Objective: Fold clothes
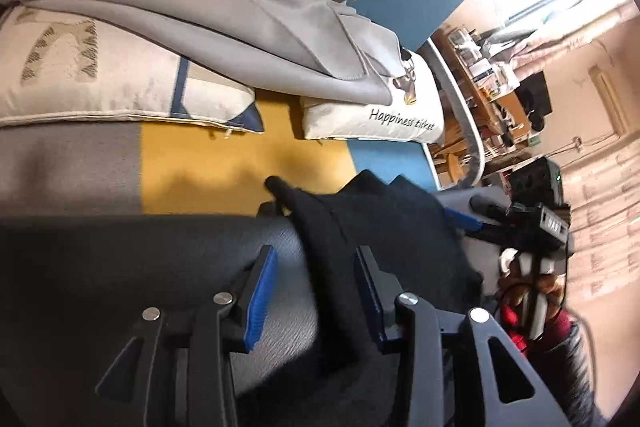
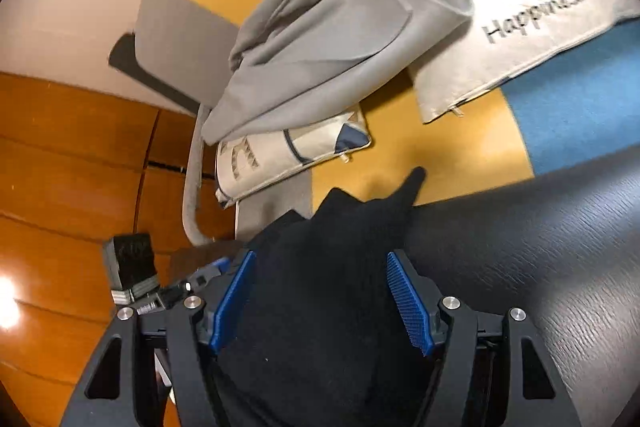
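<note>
Flanking the black garment [image 2: 320, 287]: grey clothes [image 2: 320, 39] draped over two cushions [image 2: 520, 39].

Black garment [image 2: 320, 291] bunched, grey garment [image 1: 224, 7] across cushions

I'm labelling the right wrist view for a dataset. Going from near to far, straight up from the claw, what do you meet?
Right claw → black garment → yellow sofa panel → grey garment draped over the cushions.

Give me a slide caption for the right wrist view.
Right gripper open over black garment, grey garment draped across two cushions behind.
</note>
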{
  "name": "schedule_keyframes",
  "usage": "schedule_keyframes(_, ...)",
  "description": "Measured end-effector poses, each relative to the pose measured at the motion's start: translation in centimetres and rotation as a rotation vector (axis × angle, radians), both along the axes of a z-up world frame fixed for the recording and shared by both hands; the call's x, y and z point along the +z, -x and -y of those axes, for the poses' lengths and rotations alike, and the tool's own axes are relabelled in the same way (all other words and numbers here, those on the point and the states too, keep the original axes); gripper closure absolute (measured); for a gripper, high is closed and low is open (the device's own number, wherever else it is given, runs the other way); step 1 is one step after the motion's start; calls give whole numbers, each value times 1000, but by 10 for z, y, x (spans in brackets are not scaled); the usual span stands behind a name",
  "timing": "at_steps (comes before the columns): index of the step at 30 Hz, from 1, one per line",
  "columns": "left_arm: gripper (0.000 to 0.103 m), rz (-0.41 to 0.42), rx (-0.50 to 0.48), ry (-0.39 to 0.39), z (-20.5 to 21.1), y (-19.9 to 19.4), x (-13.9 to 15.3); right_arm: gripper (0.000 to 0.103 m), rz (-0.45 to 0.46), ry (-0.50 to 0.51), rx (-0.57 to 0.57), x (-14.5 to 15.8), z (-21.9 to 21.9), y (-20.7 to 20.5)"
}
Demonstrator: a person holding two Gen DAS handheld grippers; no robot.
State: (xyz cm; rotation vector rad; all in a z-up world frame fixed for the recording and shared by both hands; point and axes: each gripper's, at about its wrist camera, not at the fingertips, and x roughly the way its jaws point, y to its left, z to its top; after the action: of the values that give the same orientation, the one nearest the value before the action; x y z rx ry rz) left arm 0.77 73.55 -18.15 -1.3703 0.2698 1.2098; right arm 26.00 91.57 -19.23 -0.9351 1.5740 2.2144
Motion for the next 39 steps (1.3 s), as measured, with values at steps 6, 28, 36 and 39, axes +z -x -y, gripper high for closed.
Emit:
schedule_keyframes(6, 61, -50, -59, 36, -23, -11, -1, 51, 77, -55, 97, 1, 2, 29)
schedule_keyframes(28, 100, -165, 18, 1, -23, -24, 10, 94, 182, -242, 107, 22, 24, 33)
schedule_keyframes(36, 100, -193, 6, -210, 30, -50, 61, 94, 43, -309, 124, 61, 67, 9)
schedule_keyframes(39, 100, -209, 9, -255, 58, -61, 71, 94, -22, -305, 129, 69, 92, -9)
